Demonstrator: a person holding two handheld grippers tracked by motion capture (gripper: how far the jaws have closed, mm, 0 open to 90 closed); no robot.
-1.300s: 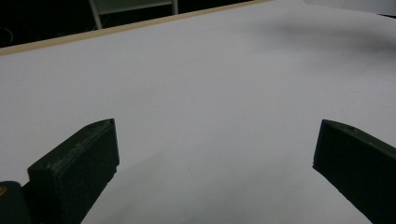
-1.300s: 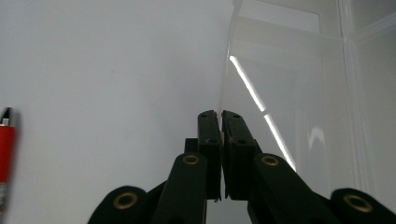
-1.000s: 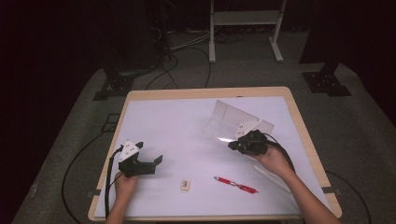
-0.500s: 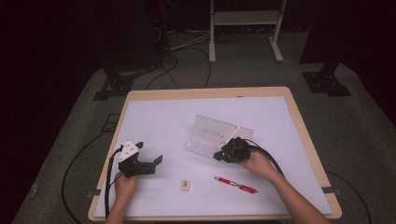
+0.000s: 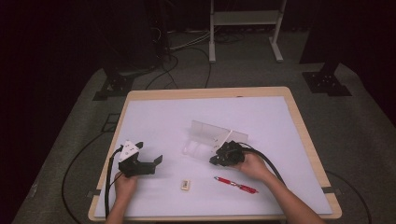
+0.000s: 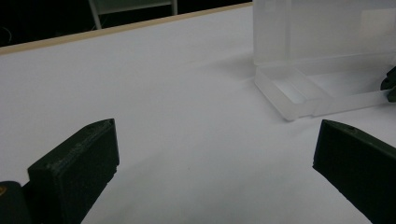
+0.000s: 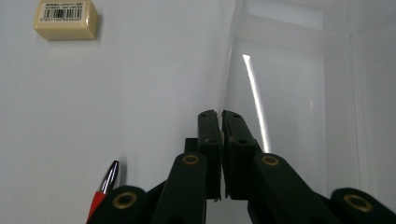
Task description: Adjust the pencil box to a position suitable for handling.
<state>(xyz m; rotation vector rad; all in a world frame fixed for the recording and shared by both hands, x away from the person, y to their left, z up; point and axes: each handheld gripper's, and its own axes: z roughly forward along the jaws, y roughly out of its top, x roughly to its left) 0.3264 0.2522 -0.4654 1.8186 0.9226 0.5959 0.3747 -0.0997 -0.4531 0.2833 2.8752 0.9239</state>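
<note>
A clear plastic box (image 5: 205, 136) with its lid standing up lies at mid-table, also seen in the left gripper view (image 6: 299, 93) and the right gripper view (image 7: 285, 93). My right gripper (image 5: 215, 158) is at the box's near right corner, shut on the thin clear wall of the box (image 7: 219, 114). My left gripper (image 5: 150, 152) rests low at the table's left, open, with bare white surface between its jaws (image 6: 212, 135) and the box ahead of it. A cream eraser (image 5: 186, 184) (image 7: 65, 18) and a red pen (image 5: 236, 185) (image 7: 105, 186) lie near the front edge.
The white table top has a wooden rim (image 5: 210, 92). Black cables trail from both grippers off the table's front corners. Beyond the far edge stand a metal frame (image 5: 243, 28) and dark stands on grey carpet.
My right gripper has moved left and toward the near edge and lower, bringing the clear box with it. The left gripper, eraser and pen have stayed put.
</note>
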